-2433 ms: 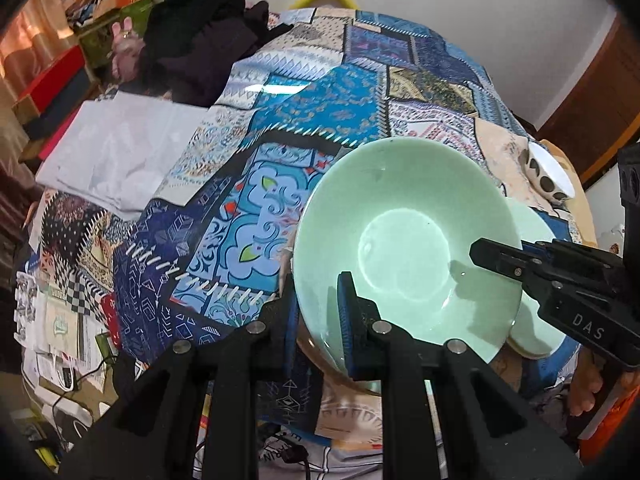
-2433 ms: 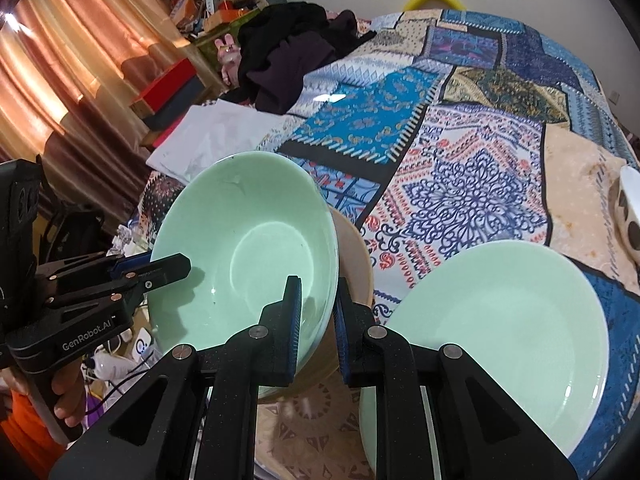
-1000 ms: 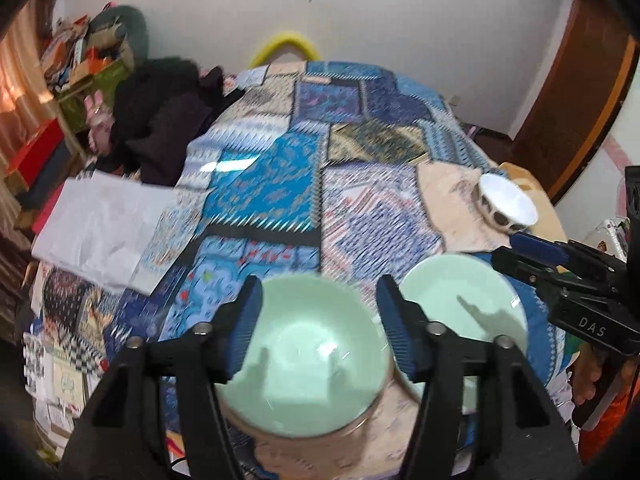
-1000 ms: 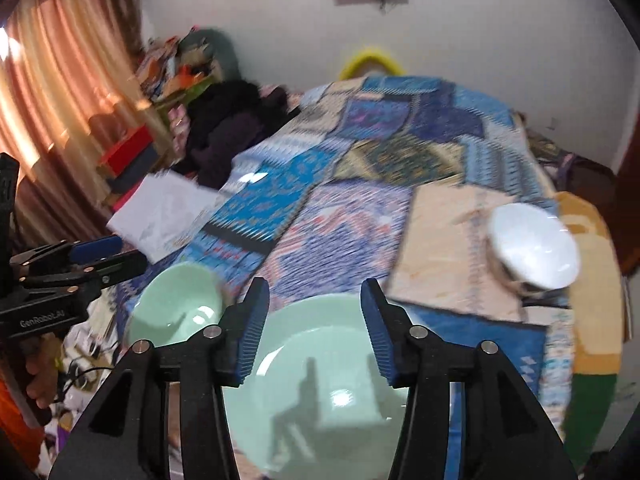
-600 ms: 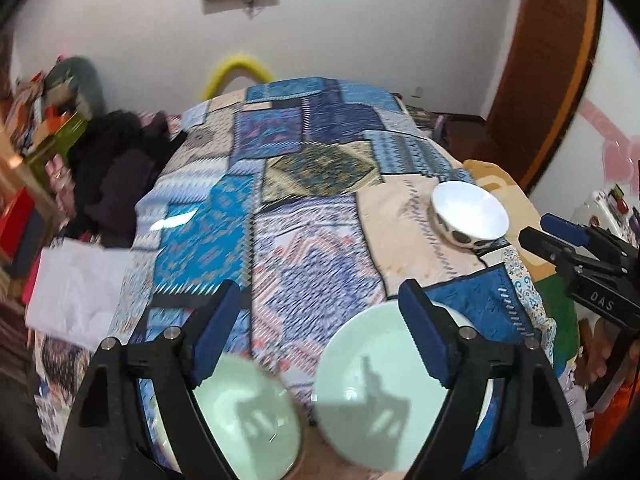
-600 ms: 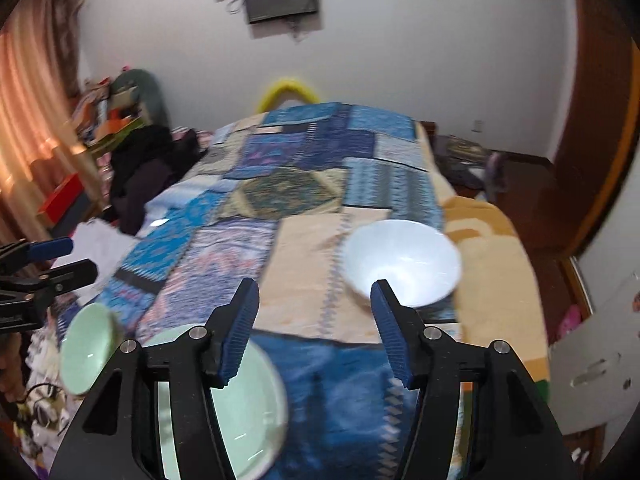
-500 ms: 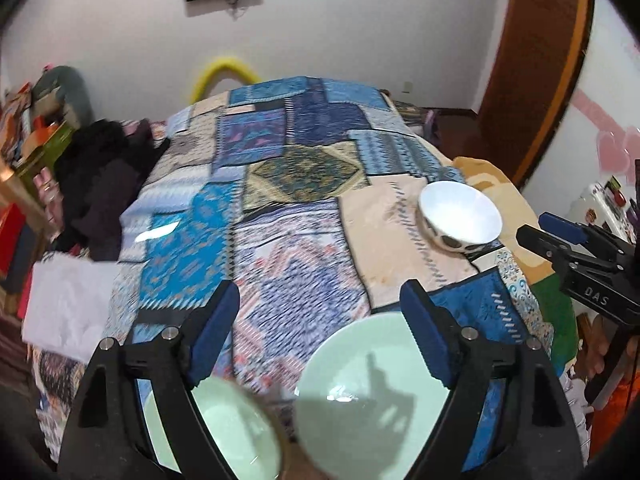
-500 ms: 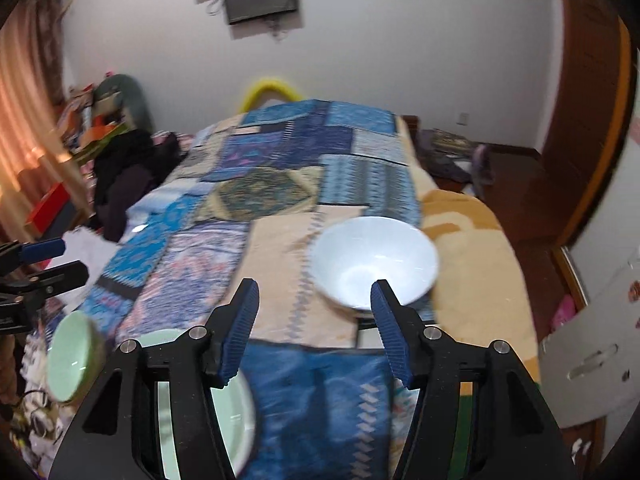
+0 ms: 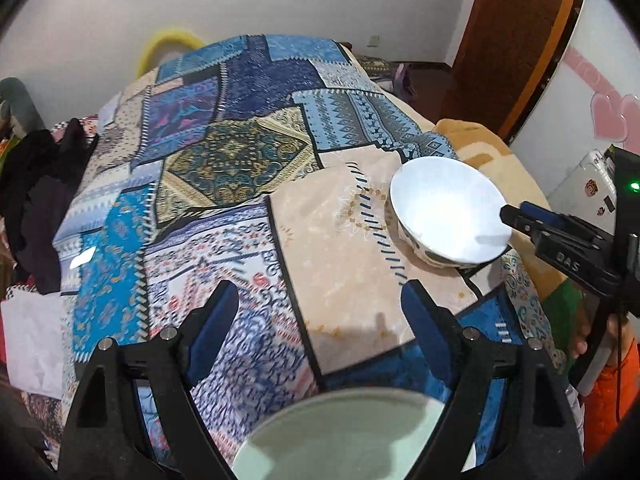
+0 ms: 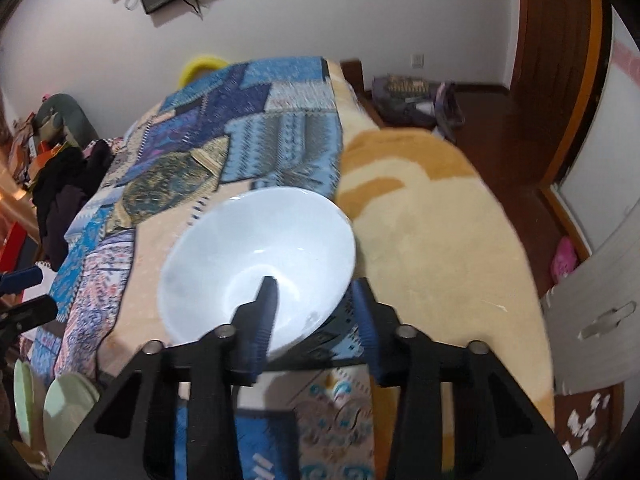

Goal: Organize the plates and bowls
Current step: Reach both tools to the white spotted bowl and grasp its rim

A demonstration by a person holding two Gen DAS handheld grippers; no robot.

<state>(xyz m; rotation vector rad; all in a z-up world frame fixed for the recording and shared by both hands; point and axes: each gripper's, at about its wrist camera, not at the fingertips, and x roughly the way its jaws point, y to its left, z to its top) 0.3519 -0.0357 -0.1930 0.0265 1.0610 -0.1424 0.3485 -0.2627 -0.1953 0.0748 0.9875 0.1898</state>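
Observation:
A white bowl (image 10: 256, 256) with a dark-patterned outside stands on the patchwork bedspread (image 9: 224, 184) near its right edge. My right gripper (image 10: 314, 304) straddles the bowl's near rim, one finger inside and the other outside. Its jaws are closing, with a gap still showing beside the rim. In the left wrist view the right gripper (image 9: 516, 212) comes in from the right at the white bowl (image 9: 448, 212). My left gripper (image 9: 320, 312) stands wide open and empty over the cloth, just above a pale green plate (image 9: 340, 432). A green bowl (image 10: 68, 404) sits at the lower left.
Dark clothes (image 9: 36, 200) and white paper (image 9: 28, 336) lie along the bed's left side. A tan blanket (image 10: 432, 240) covers the right edge, with a wooden door (image 9: 520, 40) beyond it. A hand in an orange sleeve (image 9: 608, 380) holds the right gripper.
Both grippers swung right, away from the green bowl and plate. The left gripper let go of the green bowl and opened wide. The right gripper came down over the white bowl's rim and narrowed.

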